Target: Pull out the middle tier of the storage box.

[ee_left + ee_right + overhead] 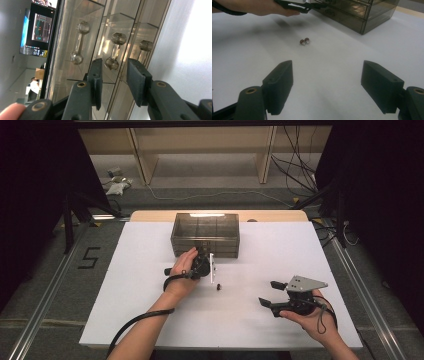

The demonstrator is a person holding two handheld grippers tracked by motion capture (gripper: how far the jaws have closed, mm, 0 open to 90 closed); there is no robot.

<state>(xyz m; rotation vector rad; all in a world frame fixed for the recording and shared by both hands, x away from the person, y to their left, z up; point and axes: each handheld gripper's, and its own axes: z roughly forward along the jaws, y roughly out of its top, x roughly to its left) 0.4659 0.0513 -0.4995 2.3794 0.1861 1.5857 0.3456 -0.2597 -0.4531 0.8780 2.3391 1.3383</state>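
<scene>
The smoky clear drawer box (205, 234) is sitting at the table's far middle, and the left gripper (113, 71) is reaching its middle drawer handle (115, 50), jaws partly open around the lower knob (contact unclear). The right gripper (327, 87) is hovering wide open, empty, near two small beads (304, 41). A floor mark is reading "5" (89, 257).

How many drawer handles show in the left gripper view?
3. One handle at left, one handle in the middle just past the left gripper, one handle at right, partly hidden.
</scene>
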